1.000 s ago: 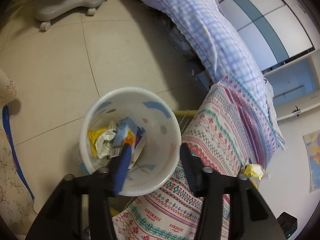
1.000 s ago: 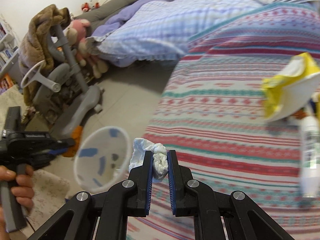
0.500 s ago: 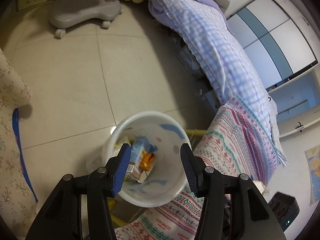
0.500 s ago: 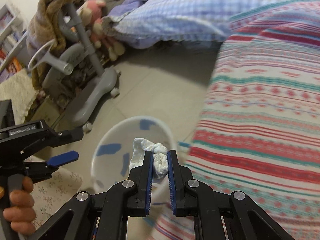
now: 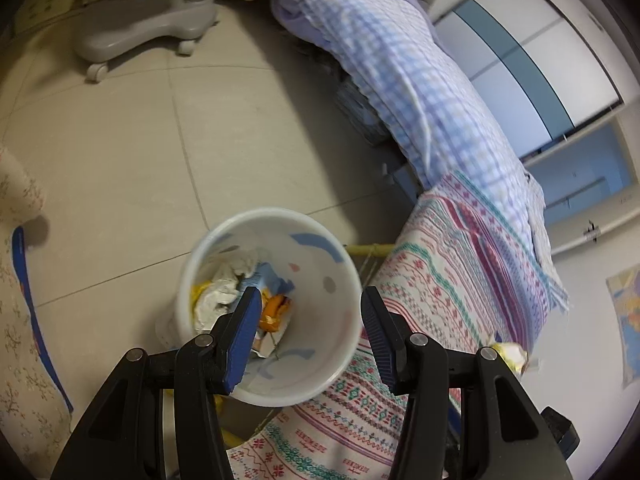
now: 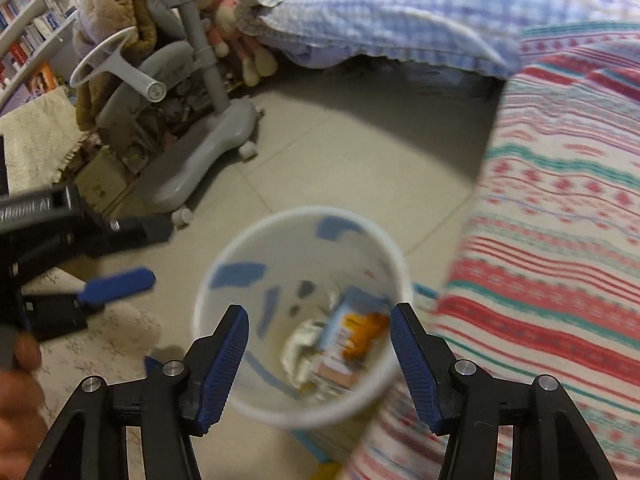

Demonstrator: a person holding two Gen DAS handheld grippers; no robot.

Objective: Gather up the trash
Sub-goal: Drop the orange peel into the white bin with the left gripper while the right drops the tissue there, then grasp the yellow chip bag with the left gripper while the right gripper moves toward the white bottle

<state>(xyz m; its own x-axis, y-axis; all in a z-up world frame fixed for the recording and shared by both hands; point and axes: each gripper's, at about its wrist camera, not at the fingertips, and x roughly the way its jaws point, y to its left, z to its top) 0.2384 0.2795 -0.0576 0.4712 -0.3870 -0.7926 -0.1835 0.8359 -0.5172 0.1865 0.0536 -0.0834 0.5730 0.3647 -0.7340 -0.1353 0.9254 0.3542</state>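
A white trash bin with blue patches stands on the tiled floor beside the bed. Inside lie a crumpled white tissue, a blue and orange carton and yellow wrapping. My right gripper is open and empty right above the bin's mouth. My left gripper is open and empty, also above the bin; it shows from the side in the right wrist view. A yellow wrapper lies on the patterned blanket.
The patterned blanket covers the bed edge to the right of the bin. A grey wheeled chair base stands on the far floor. A floral rug lies to the left.
My right gripper carried the white tissue from the bed to over the bin, then opened; the tissue now lies in the bin. The left gripper stayed open above the bin.
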